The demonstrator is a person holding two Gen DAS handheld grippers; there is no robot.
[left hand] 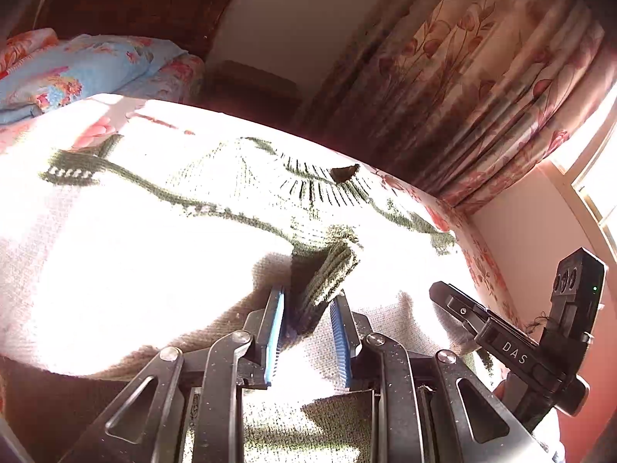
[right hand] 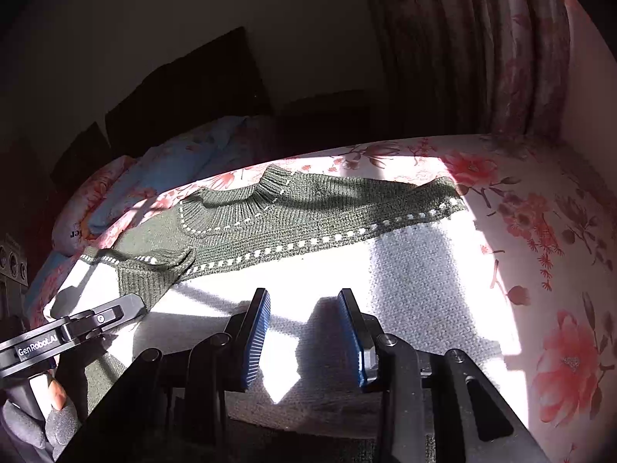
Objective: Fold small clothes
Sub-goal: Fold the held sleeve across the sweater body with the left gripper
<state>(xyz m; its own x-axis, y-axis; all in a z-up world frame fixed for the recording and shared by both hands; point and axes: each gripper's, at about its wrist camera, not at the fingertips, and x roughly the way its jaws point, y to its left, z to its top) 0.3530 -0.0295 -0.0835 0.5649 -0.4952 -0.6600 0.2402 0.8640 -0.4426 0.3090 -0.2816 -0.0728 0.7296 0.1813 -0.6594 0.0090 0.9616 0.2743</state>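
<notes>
A small knitted sweater, dark green on top and white below [right hand: 293, 227], lies spread on a flowered bed, collar to the far side. In the left wrist view it is washed out by sun [left hand: 216, 200]. My left gripper [left hand: 308, 301] has the ribbed green sleeve cuff [left hand: 327, 270] between its blue pads, which stand a little apart around it. It also shows at the left edge of the right wrist view [right hand: 127, 308]. My right gripper [right hand: 304, 301] is open and empty, low over the white part of the sweater. It shows at the right of the left wrist view [left hand: 439, 289].
The flowered bedsheet [right hand: 540, 231] extends right of the sweater. Blue flowered pillows [left hand: 77, 69] and a dark wooden headboard [left hand: 135, 4] lie at the far end. A flowered curtain [left hand: 462, 77] hangs beyond the bed's far edge. Strong sunlight and shadows cross the bed.
</notes>
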